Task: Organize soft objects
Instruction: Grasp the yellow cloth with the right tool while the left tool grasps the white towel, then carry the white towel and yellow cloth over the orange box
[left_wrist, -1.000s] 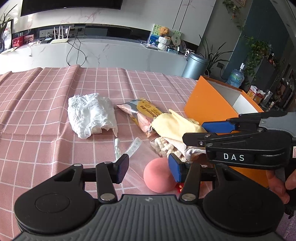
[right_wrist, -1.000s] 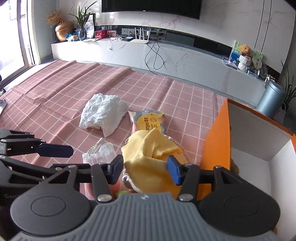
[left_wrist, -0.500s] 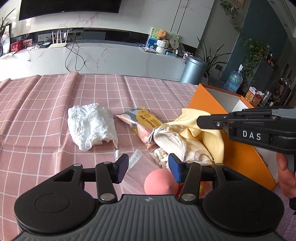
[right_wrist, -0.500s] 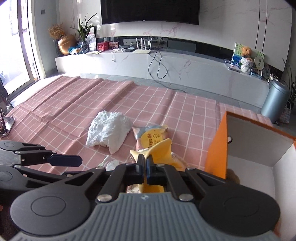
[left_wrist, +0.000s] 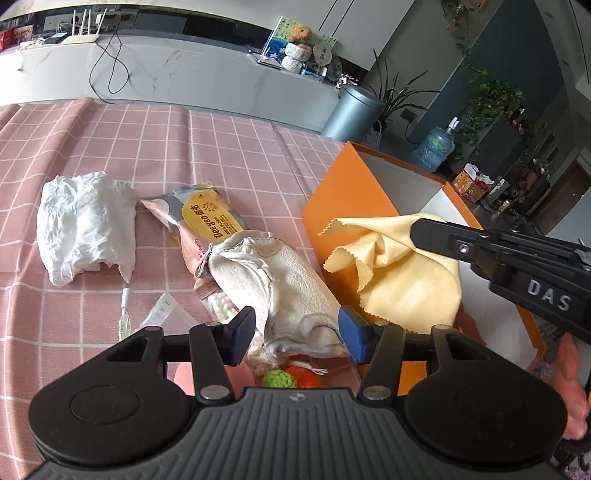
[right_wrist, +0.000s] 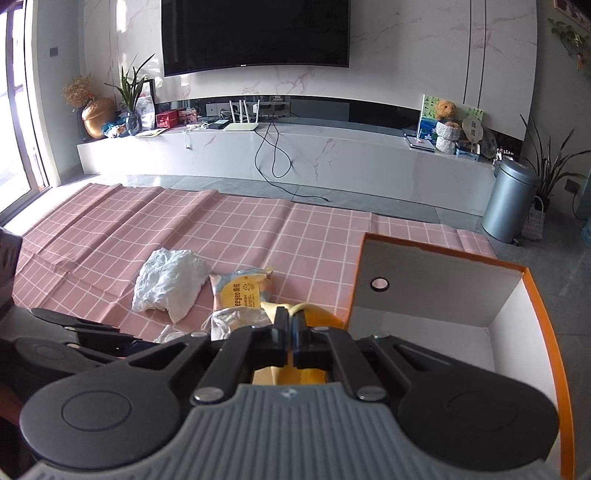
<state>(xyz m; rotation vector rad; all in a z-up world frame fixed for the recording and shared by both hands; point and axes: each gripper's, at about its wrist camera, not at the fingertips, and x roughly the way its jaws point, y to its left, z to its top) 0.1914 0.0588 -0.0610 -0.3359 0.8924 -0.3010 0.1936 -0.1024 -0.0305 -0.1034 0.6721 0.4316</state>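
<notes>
My right gripper (right_wrist: 290, 332) is shut on a yellow cloth (left_wrist: 402, 266) and holds it in the air over the near wall of the open orange box (left_wrist: 343, 206). The cloth also shows between its jaws in the right wrist view (right_wrist: 314, 314). My left gripper (left_wrist: 297, 330) is open and empty, low over a cream towel (left_wrist: 280, 280) on the pink checked tablecloth (left_wrist: 184, 147). A wipes packet (left_wrist: 207, 221) lies partly under the towel. A crumpled white cloth (left_wrist: 85, 225) lies to the left.
A pink ball, a green pompom (left_wrist: 279, 378) and an orange item sit just under my left gripper. A small clear bag (left_wrist: 159, 310) lies near the left finger. The box (right_wrist: 443, 302) is white inside. A grey bin (right_wrist: 511, 199) stands on the floor beyond the table.
My right gripper closed on the yellow cloth, lifted it off the pile and carried it right over the box, uncovering the cream towel. My left gripper stayed open and shifted slightly.
</notes>
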